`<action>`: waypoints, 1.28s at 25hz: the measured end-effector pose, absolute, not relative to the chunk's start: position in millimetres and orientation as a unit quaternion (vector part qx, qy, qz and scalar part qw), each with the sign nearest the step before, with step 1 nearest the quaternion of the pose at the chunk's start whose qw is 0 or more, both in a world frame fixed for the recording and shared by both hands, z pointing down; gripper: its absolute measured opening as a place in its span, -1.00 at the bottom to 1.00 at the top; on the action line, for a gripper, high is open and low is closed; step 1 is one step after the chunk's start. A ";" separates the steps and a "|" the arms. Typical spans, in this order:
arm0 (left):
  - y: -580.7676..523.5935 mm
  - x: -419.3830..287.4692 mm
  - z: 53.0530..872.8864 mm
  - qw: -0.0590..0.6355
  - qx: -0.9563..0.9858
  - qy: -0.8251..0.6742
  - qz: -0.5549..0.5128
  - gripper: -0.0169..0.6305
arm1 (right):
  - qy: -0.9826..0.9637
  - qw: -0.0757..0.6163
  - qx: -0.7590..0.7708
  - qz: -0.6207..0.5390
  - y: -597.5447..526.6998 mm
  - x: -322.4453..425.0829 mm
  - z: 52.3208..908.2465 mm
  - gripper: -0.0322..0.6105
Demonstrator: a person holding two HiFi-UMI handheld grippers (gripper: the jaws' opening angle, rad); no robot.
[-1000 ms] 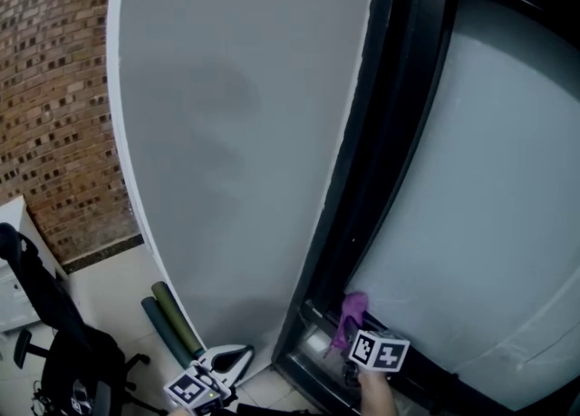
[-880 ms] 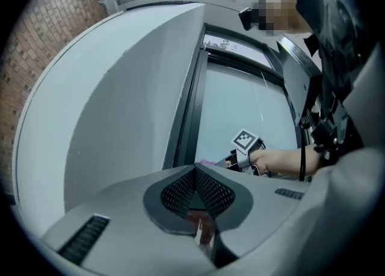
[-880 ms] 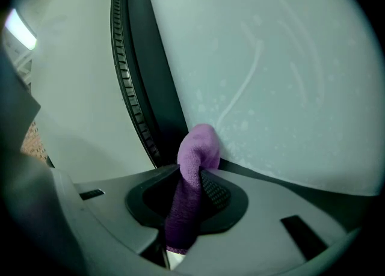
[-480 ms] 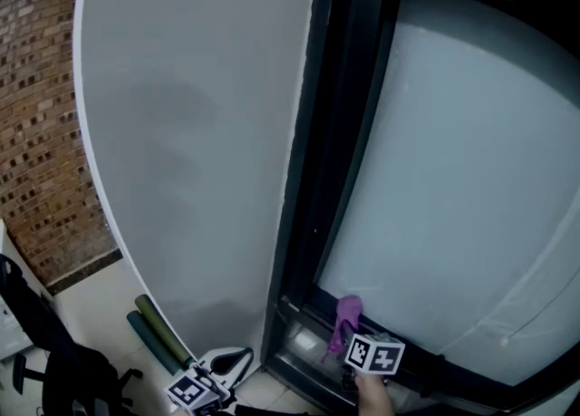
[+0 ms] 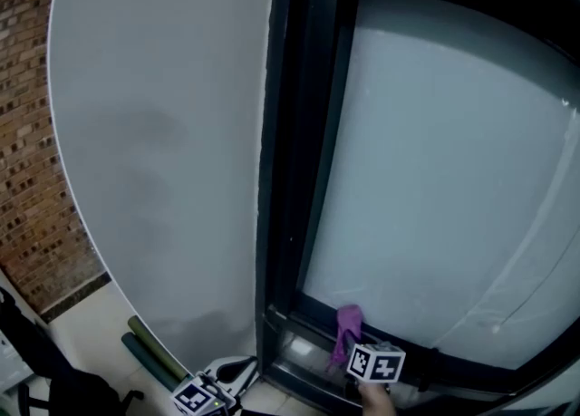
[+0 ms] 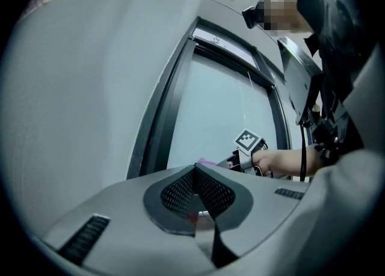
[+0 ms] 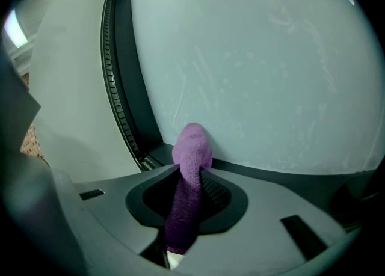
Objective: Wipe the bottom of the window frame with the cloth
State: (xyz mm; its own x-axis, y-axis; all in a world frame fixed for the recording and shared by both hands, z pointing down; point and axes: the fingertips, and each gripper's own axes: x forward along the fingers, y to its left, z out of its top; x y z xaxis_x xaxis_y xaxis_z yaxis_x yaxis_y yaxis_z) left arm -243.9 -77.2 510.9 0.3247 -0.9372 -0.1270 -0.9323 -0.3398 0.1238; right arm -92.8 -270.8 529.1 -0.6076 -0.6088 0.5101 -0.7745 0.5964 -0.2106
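Observation:
A purple cloth (image 7: 191, 166) is pinched in my right gripper (image 7: 194, 175), which is shut on it. Its rounded end sticks out against the frosted pane, just above the dark bottom rail of the window frame (image 7: 271, 172). In the head view the cloth (image 5: 347, 328) stands up from the right gripper (image 5: 349, 351) at the frame's bottom rail (image 5: 308, 314), near its left corner. My left gripper (image 6: 194, 172) is shut with nothing in it and held back from the window; in the head view its marker cube (image 5: 199, 398) shows low down by the floor.
A grey wall panel (image 5: 154, 151) lies left of the dark upright frame post (image 5: 299, 133). A brick wall (image 5: 27, 160) is further left. Two rolled green mats (image 5: 149, 351) lean at the wall's foot. A person's arm (image 6: 289, 160) reaches toward the window.
The head view has swung right, so the window fills more of the picture. The right gripper with the cloth stays at the bottom rail near the left corner.

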 end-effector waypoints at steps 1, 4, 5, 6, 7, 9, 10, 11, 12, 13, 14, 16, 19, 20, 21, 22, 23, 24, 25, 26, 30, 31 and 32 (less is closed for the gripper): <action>-79.4 -241.9 510.6 0.014 0.816 -0.570 -0.089 -0.94 | -0.869 0.196 0.400 0.213 -269.9 -88.5 529.1 -0.64; -86.2 -236.5 510.5 0.017 0.824 -0.559 -0.094 -0.94 | -0.863 0.195 0.412 0.218 -268.1 -75.0 529.3 -0.64; -88.7 -234.7 510.6 0.019 0.826 -0.555 -0.096 -0.93 | -0.860 0.195 0.418 0.218 -269.0 -70.4 528.8 -0.64; -91.3 -232.8 510.8 0.021 0.829 -0.551 -0.097 -0.93 | -0.858 0.194 0.423 0.218 -269.9 -66.1 527.9 -0.64; -93.9 -230.4 511.2 0.024 0.831 -0.547 -0.098 -0.94 | -0.856 0.193 0.428 0.217 -270.5 -61.6 526.8 -0.64; -98.7 -223.7 512.4 0.029 0.838 -0.536 -0.099 -0.94 | -0.850 0.193 0.441 0.216 -269.7 -49.7 526.1 -0.64; -100.8 -219.5 513.1 0.030 0.841 -0.530 -0.099 -0.94 | -0.846 0.194 0.448 0.215 -268.2 -42.4 526.5 -0.64; -102.8 -215.4 513.6 0.031 0.845 -0.524 -0.100 -0.94 | -0.842 0.195 0.456 0.213 -266.4 -34.5 527.3 -0.64; -104.6 -211.5 513.7 0.031 0.849 -0.518 -0.100 -0.93 | -0.837 0.196 0.465 0.212 -264.7 -26.7 528.2 -0.64; -106.4 -208.1 513.4 0.032 0.852 -0.512 -0.101 -0.94 | -0.833 0.195 0.473 0.211 -263.2 -19.7 528.6 -0.64; -108.0 -205.2 512.8 0.033 0.856 -0.506 -0.101 -0.94 | -0.829 0.194 0.481 0.211 -262.1 -13.9 528.6 -0.64; -110.5 -200.4 512.3 0.033 0.862 -0.496 -0.102 -0.94 | -0.822 0.188 0.493 0.212 -260.6 -4.9 527.9 -0.64; -112.8 -196.1 513.8 0.036 0.867 -0.486 -0.101 -0.94 | -0.814 0.184 0.508 0.211 -260.5 4.7 526.4 -0.64; -113.6 -195.2 514.6 0.038 0.869 -0.483 -0.100 -0.94 | -0.811 0.183 0.514 0.210 -260.7 7.8 526.1 -0.64; -114.5 -194.3 515.5 0.040 0.871 -0.480 -0.100 -0.94 | -0.808 0.182 0.519 0.210 -260.8 10.9 526.1 -0.64; -115.2 -193.1 516.3 0.041 0.873 -0.476 -0.100 -0.94 | -0.805 0.181 0.524 0.211 -260.6 13.9 526.3 -0.64; -115.6 -191.7 516.8 0.042 0.874 -0.473 -0.101 -0.94 | -0.802 0.181 0.528 0.211 -260.2 16.5 526.7 -0.64; -116.2 -190.5 517.0 0.043 0.876 -0.469 -0.101 -0.94 | -0.800 0.181 0.532 0.211 -259.7 18.8 527.2 -0.64; -117.0 -189.4 516.8 0.044 0.879 -0.465 -0.101 -0.94 | -0.798 0.180 0.535 0.212 -259.3 20.6 527.5 -0.64; -118.0 -188.7 516.5 0.045 0.880 -0.461 -0.101 -0.93 | -0.795 0.178 0.539 0.213 -259.2 22.1 527.7 -0.64; -121.5 -186.1 515.7 0.045 0.888 -0.446 -0.098 -0.94 | -0.785 0.169 0.555 0.216 -258.5 27.1 528.1 -0.64; -122.3 -184.3 515.5 0.044 0.892 -0.440 -0.098 -0.93 | -0.782 0.166 0.559 0.218 -257.8 29.0 528.1 -0.64; -123.3 -181.9 515.6 0.042 0.895 -0.432 -0.098 -0.94 | -0.779 0.163 0.564 0.220 -257.0 31.3 528.2 -0.64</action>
